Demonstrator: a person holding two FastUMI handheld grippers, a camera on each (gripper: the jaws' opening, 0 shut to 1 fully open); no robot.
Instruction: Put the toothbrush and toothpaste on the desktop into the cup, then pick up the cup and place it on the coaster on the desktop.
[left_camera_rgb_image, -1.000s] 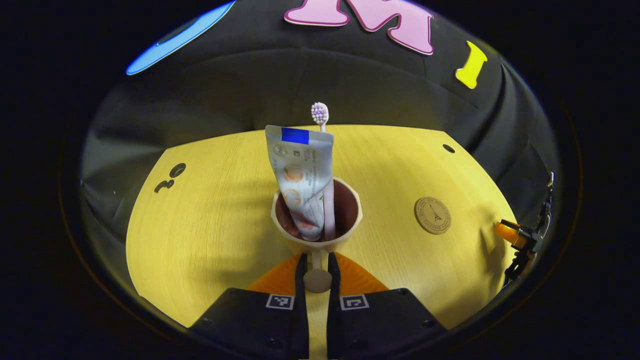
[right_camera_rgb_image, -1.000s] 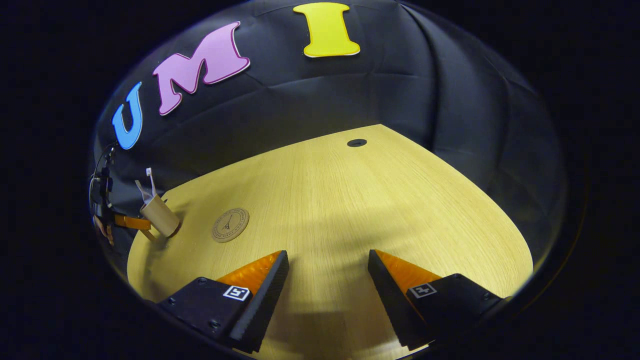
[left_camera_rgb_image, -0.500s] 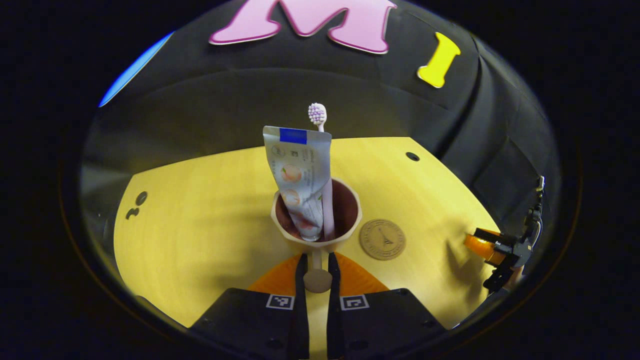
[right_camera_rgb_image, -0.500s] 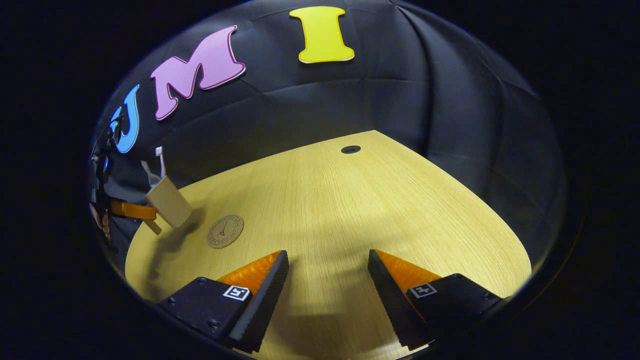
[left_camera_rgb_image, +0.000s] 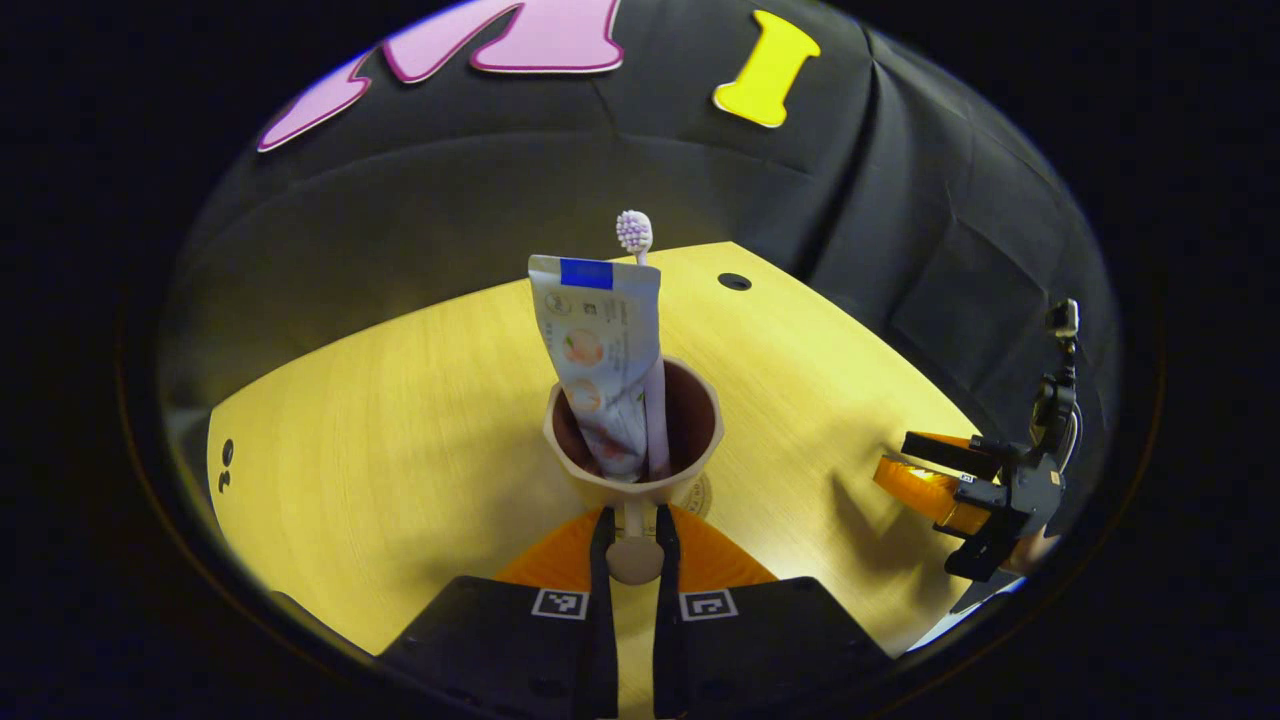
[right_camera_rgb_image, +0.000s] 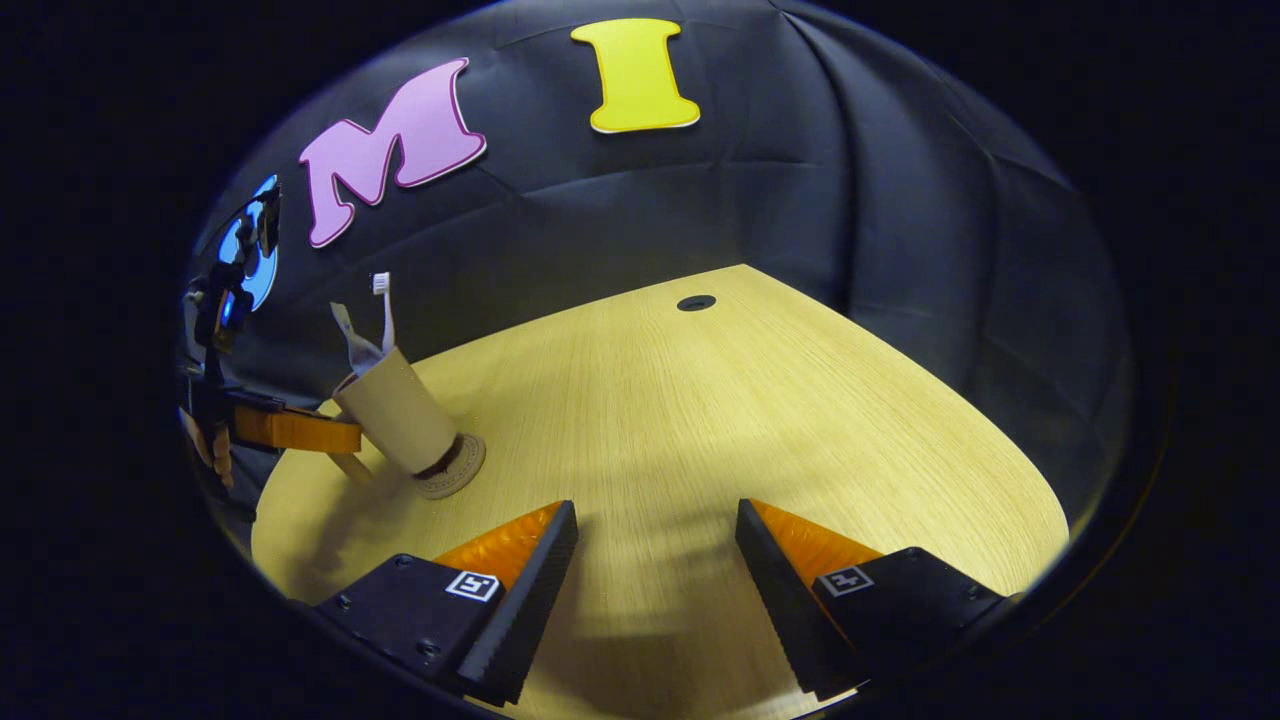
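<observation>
Carried rightward, cup (right_camera_rgb_image: 397, 418) now over coaster (right_camera_rgb_image: 455, 473); desktop (right_camera_rgb_image: 760, 400) beyond lies open.

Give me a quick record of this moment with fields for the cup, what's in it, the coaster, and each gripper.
cup: held by its handle, over the coaster, tilted in the right gripper view
contents: toothpaste and toothbrush, standing up out of it
coaster: on the desktop, under the cup's base; contact unclear
left gripper: shut on cup's handle
right gripper: open, holding nothing, above desktop
</observation>
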